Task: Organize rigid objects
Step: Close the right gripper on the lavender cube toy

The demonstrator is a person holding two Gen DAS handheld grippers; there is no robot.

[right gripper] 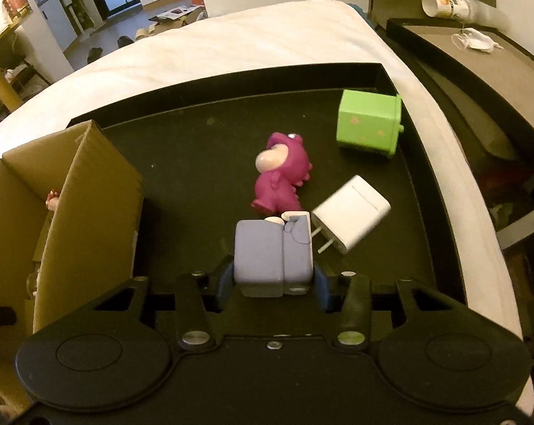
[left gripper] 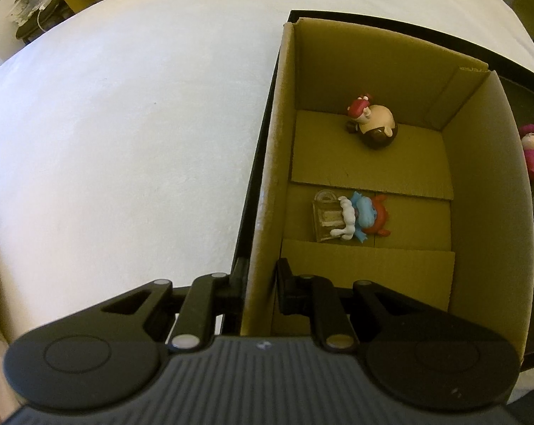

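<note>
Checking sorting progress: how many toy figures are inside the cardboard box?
2: a red-hatted figure at the far end, a blue-and-red figure mid-floor. The box's near corner is hidden.

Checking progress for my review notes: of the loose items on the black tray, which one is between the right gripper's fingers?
The lavender block figure; the magenta figure, white charger and green cube lie untouched.

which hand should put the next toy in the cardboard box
Right. The right gripper already has its fingers around the lilac block figure on the black tray. The left gripper is clamped on the cardboard box wall, steadying it.
</note>
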